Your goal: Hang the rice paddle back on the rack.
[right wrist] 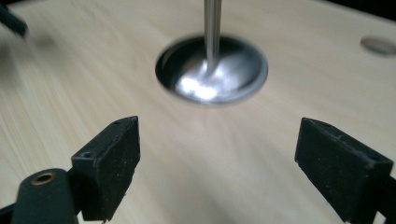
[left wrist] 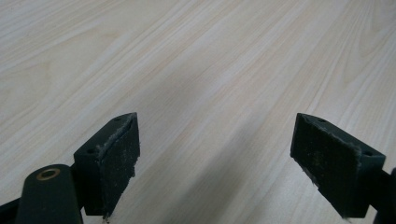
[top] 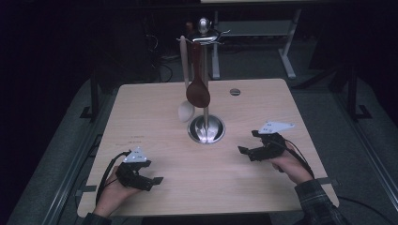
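Note:
A steel utensil stand (top: 206,129) with a round base and thin pole rises mid-table. From its top hang a dark wooden spoon (top: 198,91) and a pale spoon (top: 186,110). My right gripper (top: 248,143) is low over the table to the right of the base, open, with nothing between its jaws. In the right gripper view the gripper (right wrist: 217,163) faces the stand's shiny base (right wrist: 212,70) a short way off. My left gripper (top: 152,176) rests near the front left of the table, open and empty. In the left gripper view the gripper (left wrist: 215,158) looks along bare wood.
The light wooden table (top: 150,122) has a round grey cable grommet (top: 235,92) near its far edge. Dark floor and table legs surround it. Cables trail from both grippers toward the front edge.

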A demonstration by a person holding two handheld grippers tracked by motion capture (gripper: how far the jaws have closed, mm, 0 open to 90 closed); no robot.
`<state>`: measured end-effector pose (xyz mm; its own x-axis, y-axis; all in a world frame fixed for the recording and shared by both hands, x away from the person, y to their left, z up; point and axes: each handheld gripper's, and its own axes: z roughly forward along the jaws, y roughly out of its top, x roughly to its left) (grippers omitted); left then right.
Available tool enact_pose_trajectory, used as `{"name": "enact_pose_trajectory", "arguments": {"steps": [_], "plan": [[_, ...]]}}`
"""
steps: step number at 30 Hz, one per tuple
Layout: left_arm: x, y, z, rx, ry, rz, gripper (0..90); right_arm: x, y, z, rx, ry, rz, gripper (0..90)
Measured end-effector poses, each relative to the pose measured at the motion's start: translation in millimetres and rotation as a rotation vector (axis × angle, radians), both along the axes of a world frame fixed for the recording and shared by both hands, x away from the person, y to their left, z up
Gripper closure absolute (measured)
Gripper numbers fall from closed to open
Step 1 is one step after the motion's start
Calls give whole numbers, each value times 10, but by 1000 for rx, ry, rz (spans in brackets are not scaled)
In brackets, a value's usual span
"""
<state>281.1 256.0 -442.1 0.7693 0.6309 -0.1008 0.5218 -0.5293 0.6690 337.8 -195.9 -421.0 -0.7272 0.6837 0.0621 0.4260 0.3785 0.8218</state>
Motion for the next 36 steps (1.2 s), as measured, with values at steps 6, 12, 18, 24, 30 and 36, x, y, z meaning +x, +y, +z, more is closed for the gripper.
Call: {"name": "enact_pose_trajectory", "arguments": {"steps": [6,12,18,24,30,36], "plan": [[-8,-36,-14,15,2,-13,153,-186,-56,-248,-34,30,-12,138],[-13,-76,-42,39,9,-16,153,-310,-171,-317,-41,39,-42,138],[-12,-93,-49,44,11,-21,153,-353,-269,-336,-38,42,-61,138],[-10,-86,-56,44,13,-18,153,-355,-285,-354,-42,50,-65,138],[-13,-96,-58,46,12,-22,153,-357,-275,-353,-42,46,-58,138],[-9,-90,-61,52,15,-20,153,-354,-278,-354,-43,45,-56,138]]}}
